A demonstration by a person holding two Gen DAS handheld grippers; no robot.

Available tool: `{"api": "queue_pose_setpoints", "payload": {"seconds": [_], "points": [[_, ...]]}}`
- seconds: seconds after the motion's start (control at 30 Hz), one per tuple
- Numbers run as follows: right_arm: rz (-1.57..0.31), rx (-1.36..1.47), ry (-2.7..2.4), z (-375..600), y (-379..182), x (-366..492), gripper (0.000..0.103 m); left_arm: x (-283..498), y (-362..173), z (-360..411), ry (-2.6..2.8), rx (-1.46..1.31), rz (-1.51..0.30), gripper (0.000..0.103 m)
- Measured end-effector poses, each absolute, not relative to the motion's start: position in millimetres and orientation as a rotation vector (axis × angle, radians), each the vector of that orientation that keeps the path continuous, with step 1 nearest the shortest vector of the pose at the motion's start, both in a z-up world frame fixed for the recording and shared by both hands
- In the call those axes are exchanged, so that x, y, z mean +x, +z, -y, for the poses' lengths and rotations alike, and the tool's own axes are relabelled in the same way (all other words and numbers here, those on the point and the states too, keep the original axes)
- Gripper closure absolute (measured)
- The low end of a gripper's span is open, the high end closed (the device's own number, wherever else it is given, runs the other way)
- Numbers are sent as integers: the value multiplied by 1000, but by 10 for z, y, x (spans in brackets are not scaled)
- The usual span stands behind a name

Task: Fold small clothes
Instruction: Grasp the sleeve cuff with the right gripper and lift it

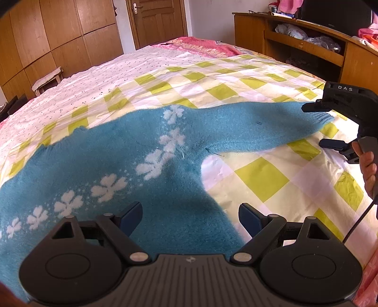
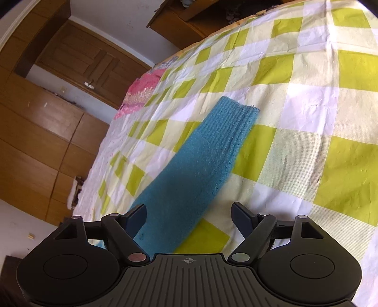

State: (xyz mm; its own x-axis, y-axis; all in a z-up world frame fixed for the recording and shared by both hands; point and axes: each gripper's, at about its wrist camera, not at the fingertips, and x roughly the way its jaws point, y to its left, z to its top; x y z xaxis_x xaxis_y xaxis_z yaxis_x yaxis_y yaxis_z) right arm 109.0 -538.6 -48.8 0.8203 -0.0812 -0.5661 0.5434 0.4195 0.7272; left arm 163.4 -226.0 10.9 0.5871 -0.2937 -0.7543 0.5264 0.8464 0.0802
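Teal fuzzy knitted sweater, patterned with a diagonal row of white flower shapes, is seen spread flat on a bed covered by a white sheet checked in lime green and pale yellow. In the left wrist view the garment's body fills the frame from 6 o'clock up through 9 o'clock, and one sleeve is stretched out toward 2 o'clock. Nearest the lens, the left gripper is held with its two dark blue pads wide apart above the hem edge of the sweater's body; nothing is clamped between them. At 3 o'clock the right gripper is seen, carried in a person's hand, with its black fingers spread above and below the ribbed cuff; whether the cuff is touched cannot be told from this view. In the right wrist view the right gripper is likewise seen parted, the sleeve running from between its fingers out toward 12 o'clock and ending in the ribbed cuff, with the pads not pressed on the cloth. Farther off, a pink blanket lies at 12 o'clock on the bed. Beyond it a brown wooden door is visible, wooden wardrobe panels at 10 o'clock, and a wooden shelf unit at 1 o'clock.
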Motion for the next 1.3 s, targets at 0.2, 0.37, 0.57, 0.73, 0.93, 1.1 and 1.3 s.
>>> {"api": "queue_pose_setpoints", "payload": {"seconds": [0.2, 0.37, 0.57, 0.73, 0.93, 1.1, 1.3], "points": [[-465, 1094, -404, 5472, -544, 1222, 29, 1629, 131, 2298, -496, 332, -797, 9], [-461, 1072, -404, 5467, -560, 1328, 28, 1660, 127, 2291, -489, 318, -803, 9], [-483, 1038, -391, 5457, -550, 1365, 27, 1640, 94, 2314, -493, 324, -815, 9], [-522, 1041, -470, 5483, -545, 1397, 80, 1581, 89, 2314, -495, 339, -813, 9], [-496, 1004, -446, 5395, -452, 1449, 92, 1521, 107, 2151, -467, 348, -808, 9], [-419, 915, -357, 5155, -130, 1503, 92, 1498, 104, 1876, -423, 326, -815, 9], [-396, 774, -209, 4659, 197, 1637, 93, 1442, 104, 1439, -372, 267, -821, 9]]}}
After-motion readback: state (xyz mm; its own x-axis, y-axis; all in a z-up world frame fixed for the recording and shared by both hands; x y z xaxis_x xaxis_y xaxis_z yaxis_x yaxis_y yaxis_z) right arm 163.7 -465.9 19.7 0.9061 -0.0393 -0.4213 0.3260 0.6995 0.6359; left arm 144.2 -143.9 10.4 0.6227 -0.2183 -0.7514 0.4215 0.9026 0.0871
